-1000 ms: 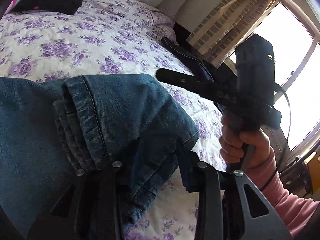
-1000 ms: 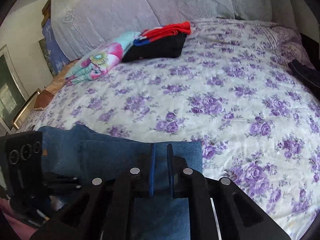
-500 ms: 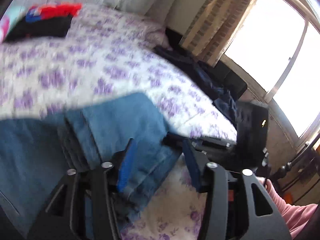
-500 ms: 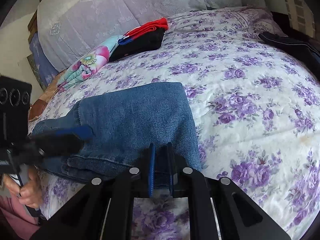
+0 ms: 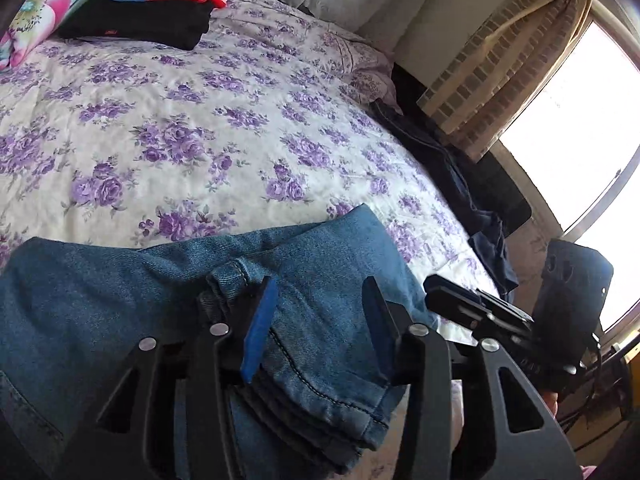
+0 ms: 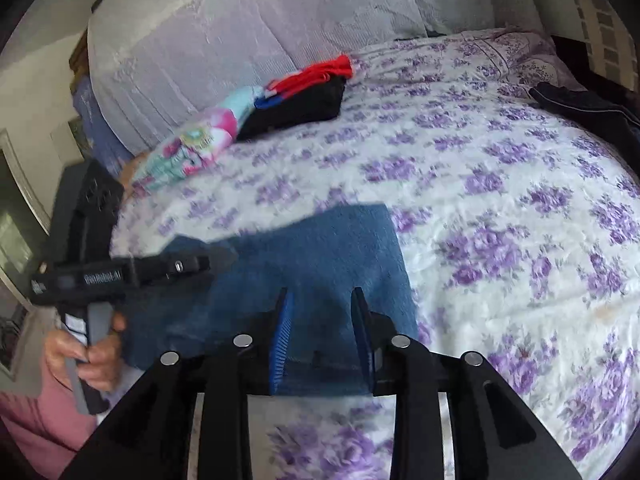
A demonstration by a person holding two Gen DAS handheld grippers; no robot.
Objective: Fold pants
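The blue denim pants (image 5: pixel 132 312) lie folded in layers on the near edge of the floral bedspread (image 5: pixel 200 128); they also show in the right wrist view (image 6: pixel 312 264). My left gripper (image 5: pixel 316 296) is open, its jaws straddling the folded hem end without pinching it. My right gripper (image 6: pixel 320 300) is open just above the near edge of the folded pants. The right gripper's body shows at the right of the left wrist view (image 5: pixel 520 316). The left gripper's body shows at the left of the right wrist view (image 6: pixel 112 272).
A stack of folded clothes, black with red and blue on top (image 5: pixel 152 4), sits at the far side of the bed next to a colourful floral item (image 6: pixel 192 148). Dark garments (image 5: pixel 452 168) lie along the bed's right edge. A window with a curtain (image 5: pixel 500 60) is at right.
Both grippers have opened and let go of the pants. The folded pants now rest on the bed. The right gripper has pulled back slightly; the left sits over the hem end.
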